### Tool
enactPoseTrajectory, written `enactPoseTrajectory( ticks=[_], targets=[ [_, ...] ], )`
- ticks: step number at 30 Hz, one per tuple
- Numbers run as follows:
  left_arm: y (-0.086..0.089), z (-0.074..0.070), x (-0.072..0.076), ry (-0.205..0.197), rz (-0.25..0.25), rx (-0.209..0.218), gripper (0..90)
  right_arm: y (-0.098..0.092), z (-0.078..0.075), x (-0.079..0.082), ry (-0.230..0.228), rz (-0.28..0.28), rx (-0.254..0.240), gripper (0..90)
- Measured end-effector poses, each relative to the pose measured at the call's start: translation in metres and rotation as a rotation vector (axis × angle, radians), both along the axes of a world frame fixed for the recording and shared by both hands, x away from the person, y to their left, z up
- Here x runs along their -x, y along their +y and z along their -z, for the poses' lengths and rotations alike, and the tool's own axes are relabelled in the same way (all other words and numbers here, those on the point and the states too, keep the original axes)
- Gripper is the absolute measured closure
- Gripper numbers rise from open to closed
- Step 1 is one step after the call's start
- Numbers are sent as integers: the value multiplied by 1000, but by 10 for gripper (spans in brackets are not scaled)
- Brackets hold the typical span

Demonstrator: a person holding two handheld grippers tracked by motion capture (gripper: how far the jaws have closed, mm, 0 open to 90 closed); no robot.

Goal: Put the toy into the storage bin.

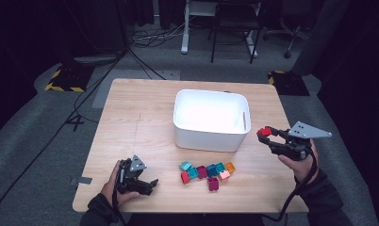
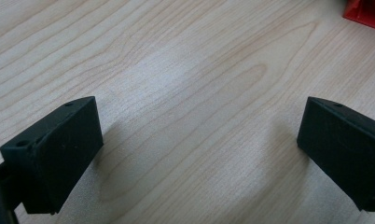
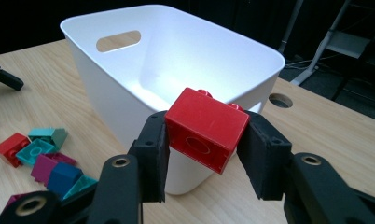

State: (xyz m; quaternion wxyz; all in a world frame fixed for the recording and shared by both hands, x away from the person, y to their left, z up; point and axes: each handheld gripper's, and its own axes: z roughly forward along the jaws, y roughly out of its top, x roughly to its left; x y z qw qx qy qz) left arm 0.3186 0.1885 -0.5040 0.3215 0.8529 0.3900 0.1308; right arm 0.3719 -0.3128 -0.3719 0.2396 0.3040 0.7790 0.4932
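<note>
A light wooden table (image 1: 131, 117) is seen. A white bin (image 1: 211, 120) is set near the far edge, right of centre. A cluster of coloured bricks (image 1: 207, 172) is scattered toward the near edge, in front of the bin.

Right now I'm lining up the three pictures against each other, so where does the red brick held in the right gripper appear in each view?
High view: the red brick is at mid-right, just right of the white bin, at the tip of the right gripper.
Left gripper view: the held brick is not in it.
Right gripper view: red brick at centre, clamped between the black fingers, in front of the bin.
Shared landmark: the wooden table.
</note>
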Motion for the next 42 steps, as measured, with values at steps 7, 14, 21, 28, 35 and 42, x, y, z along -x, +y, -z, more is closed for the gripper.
enactPoseTrajectory(
  ticks=[7,14,21,28,35,42],
  targets=[
    [0,0,0,0,-1,1,3,8,-18,-9,-21,-8,-11,547],
    [0,0,0,0,1,-1,3,18,-33,-18,-43,0,17,547],
    [0,0,0,-9,-2,-2,4,33,-41,-28,-28,-11,8,547],
    [0,0,0,-12,-2,-5,4,50,-44,-34,-22,-32,13,547],
    [0,0,0,-2,0,0,4,63,-42,-43,-7,-42,17,547],
    [0,0,0,-13,-2,-3,4,73,-36,-55,12,-38,9,547]
  ],
)
